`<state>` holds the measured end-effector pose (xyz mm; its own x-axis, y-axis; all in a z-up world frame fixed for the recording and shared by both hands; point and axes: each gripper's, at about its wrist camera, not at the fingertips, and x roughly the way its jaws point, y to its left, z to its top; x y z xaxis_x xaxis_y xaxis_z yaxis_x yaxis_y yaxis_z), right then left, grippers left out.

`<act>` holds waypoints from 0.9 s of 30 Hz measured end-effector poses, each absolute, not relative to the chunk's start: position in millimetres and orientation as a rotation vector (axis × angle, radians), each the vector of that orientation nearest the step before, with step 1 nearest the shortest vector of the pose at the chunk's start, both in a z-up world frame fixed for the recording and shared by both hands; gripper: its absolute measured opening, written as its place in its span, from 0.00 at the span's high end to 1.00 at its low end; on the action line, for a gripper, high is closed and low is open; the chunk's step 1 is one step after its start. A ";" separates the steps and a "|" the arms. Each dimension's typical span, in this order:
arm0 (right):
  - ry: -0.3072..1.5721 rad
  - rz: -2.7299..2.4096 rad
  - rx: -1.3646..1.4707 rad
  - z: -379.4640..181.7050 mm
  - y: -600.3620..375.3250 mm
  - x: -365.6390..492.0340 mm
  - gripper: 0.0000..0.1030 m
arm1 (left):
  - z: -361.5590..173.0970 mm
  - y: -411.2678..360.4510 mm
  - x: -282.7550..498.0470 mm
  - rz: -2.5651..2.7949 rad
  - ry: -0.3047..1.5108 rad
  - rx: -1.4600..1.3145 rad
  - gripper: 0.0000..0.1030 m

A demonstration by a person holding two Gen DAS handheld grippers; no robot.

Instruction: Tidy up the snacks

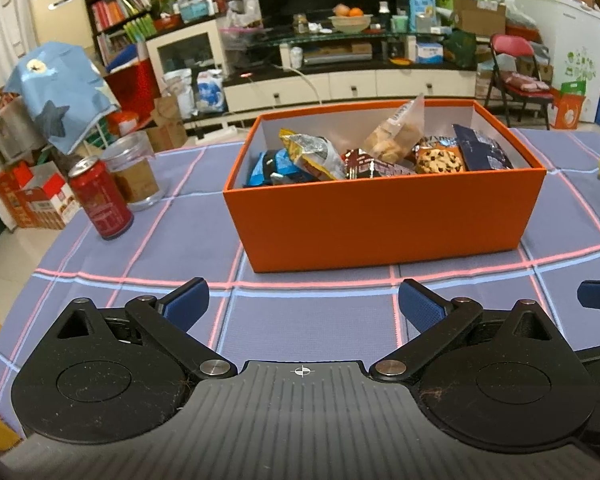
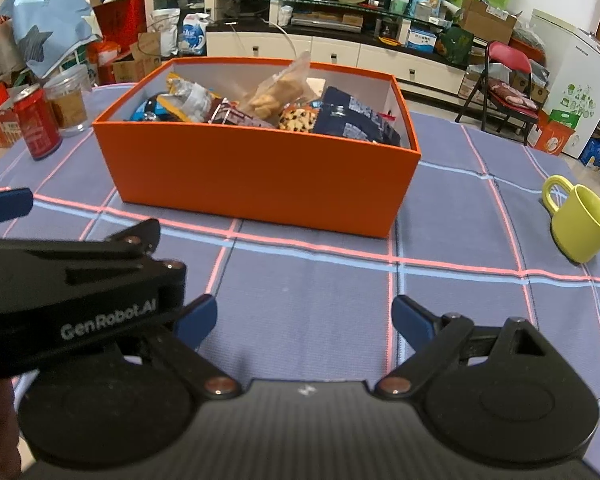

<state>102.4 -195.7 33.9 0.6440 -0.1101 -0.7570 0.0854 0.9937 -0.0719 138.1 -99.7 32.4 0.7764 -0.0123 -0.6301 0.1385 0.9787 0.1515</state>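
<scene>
An orange box (image 1: 380,220) stands on the table and also shows in the right wrist view (image 2: 260,176). It holds several snack packs: a cookie pack (image 1: 438,160), a clear bag of biscuits (image 1: 396,132), a dark blue pack (image 1: 482,148) and a silver-yellow pack (image 1: 312,152). My left gripper (image 1: 303,304) is open and empty, in front of the box and apart from it. My right gripper (image 2: 303,318) is open and empty, also in front of the box. The left gripper's body shows at the left of the right wrist view (image 2: 72,292).
A red can (image 1: 100,200) and a clear jar (image 1: 134,168) stand left of the box. A yellow-green mug (image 2: 578,222) stands at the right. The table has a blue checked cloth (image 2: 312,280). A TV stand, shelves and a red chair (image 2: 504,80) are behind.
</scene>
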 end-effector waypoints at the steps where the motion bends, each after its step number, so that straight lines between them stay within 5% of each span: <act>1: 0.865 -0.110 -0.030 33.8 -195.3 102.5 0.10 | 32.5 -99.7 138.4 -0.083 0.680 0.195 0.15; 20: 0.877 -0.105 -0.032 32.7 -194.4 101.7 0.10 | 32.4 -101.3 137.3 -0.103 0.672 0.198 0.21; 27: 0.876 -0.099 -0.030 33.0 -194.6 101.4 0.10 | 31.1 -100.8 137.5 -0.108 0.691 0.179 0.13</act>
<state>101.4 -194.6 33.0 0.6362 -0.0987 -0.7652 0.0742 0.9950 -0.0666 137.5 -100.8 31.1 0.7658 -0.0395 -0.6419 0.1582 0.9790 0.1284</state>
